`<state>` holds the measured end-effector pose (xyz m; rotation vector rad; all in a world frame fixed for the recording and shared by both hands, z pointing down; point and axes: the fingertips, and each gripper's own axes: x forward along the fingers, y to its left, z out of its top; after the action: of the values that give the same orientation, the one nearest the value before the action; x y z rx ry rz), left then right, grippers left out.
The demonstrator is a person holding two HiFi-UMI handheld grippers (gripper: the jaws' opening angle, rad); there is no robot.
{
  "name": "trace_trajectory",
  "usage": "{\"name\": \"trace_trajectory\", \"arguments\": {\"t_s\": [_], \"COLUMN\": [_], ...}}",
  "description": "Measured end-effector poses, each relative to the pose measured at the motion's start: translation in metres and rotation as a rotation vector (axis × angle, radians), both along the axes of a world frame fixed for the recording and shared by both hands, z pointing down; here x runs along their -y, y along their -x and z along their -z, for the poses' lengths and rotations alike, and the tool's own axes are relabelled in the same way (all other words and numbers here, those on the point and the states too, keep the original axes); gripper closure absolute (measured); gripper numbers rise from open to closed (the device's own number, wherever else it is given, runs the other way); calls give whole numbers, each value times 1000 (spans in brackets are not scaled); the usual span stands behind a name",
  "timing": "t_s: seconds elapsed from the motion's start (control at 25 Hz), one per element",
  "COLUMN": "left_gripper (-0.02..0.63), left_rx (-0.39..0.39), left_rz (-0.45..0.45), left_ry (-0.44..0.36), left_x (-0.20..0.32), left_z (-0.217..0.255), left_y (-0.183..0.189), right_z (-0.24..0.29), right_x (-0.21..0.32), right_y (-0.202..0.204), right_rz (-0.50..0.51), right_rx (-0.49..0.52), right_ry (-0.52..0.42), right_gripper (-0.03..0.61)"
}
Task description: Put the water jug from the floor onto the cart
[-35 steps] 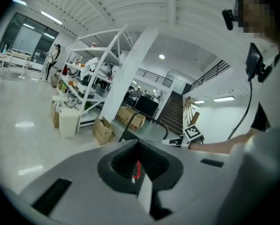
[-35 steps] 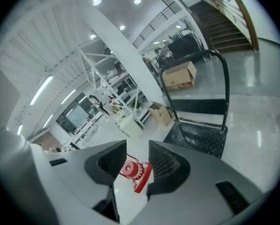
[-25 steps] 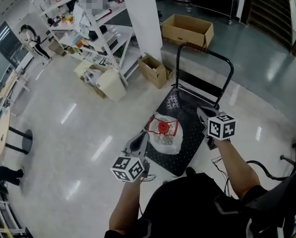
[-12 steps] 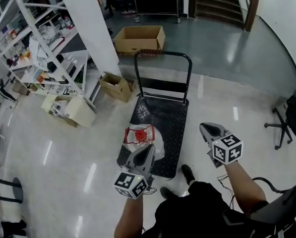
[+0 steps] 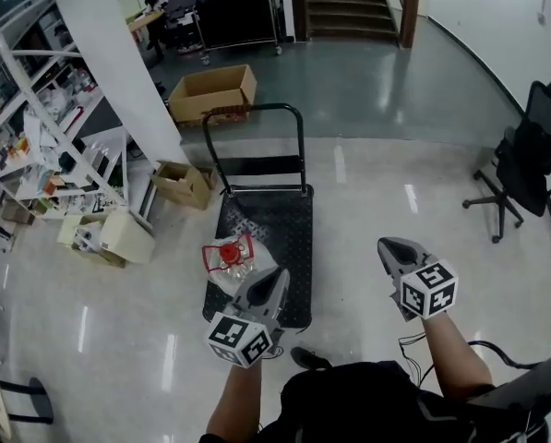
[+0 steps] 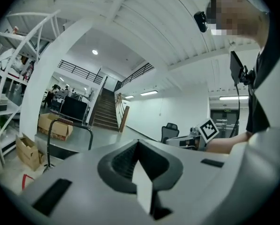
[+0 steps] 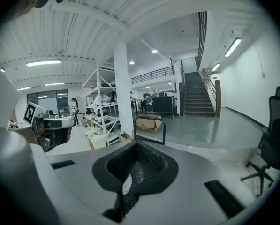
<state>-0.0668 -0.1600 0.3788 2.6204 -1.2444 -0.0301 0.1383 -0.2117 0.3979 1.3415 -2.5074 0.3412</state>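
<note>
Find the water jug on the cart, at the near left corner of the deck, red cap up. Note the left gripper and right gripper both closed tight and empty, left just above the jug, right beyond the cart's right edge. Treat the jug as probably heavy, stiff and smooth-walled; grasp the red handle at the neck, not the clear body

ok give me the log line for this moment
water jug: on cart | left gripper: shut, empty | right gripper: shut, empty
</note>
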Motion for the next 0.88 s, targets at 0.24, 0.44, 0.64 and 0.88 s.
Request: {"name": "trace_trajectory", "arguments": {"t_s": [0.24,0.44,0.64,0.88], "left_gripper": [621,621,621,621], "left_rx": [28,68,103,116], "left_rz": [-76,-123,-154,-213], "left_ry": [5,8,35,-23], "left_x": [-77,-172,-245,-311], "left_z": [4,3,14,39], "left_y": [-77,-149,-169,-157], "right_z": [1,-10,-3,22], "right_x": [-98,-197,-269,-339], "right_y": [-65,-132,-152,-142], "right_rz": [-43,-72,-100,-156], "right_rx": [32,65,84,92], "right_ry": [-14,-9,-6,-60], "right_gripper": [577,577,577,577]}}
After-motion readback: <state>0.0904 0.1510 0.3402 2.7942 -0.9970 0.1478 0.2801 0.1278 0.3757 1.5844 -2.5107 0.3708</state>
